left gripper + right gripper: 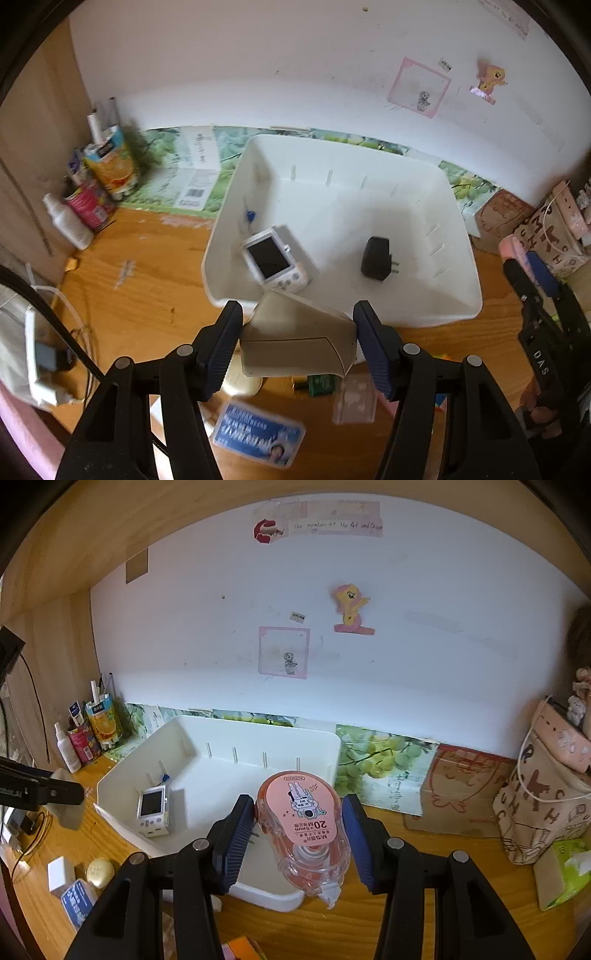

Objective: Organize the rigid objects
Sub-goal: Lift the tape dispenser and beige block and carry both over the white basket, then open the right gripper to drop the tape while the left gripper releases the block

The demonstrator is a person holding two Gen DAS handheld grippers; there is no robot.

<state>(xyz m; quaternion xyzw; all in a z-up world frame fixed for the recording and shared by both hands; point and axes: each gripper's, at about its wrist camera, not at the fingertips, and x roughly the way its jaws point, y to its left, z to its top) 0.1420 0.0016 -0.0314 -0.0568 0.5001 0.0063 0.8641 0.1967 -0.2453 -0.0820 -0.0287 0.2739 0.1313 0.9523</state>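
Both hands loaded, both poised at the near edge of the white bin (458, 236). Left gripper (297, 339): fingers (221, 350) clamped on a beige wedge-shaped object (295, 343), held in the air just short of the bin's near rim, tilted, with one corner past the rim line. Right gripper (299, 843): fingers (236, 840) narrowed around a pink correction tape dispenser (306, 830), nose pointing down and back toward the camera, hanging over the bin's near right corner. Already in the bin: a small white handheld device with a dark screen (273, 258) near the left wall, and a black plug adapter (376, 258) mid-floor. Risks as I read them: the dispenser is rounded and smooth, pinched on its curved flanks, so it may twist or squirt out if the grip eases unevenly; released here, its nose could catch the rim and tip it onto the wooden surface (140, 295) instead of inside. The beige object, let go too early, would strike the rim or land on the handheld device's screen. Both grippers converge on the same near edge, so a collision is possible if they advance together. Loose items below the left gripper, including a blue card (258, 432), could be knocked.
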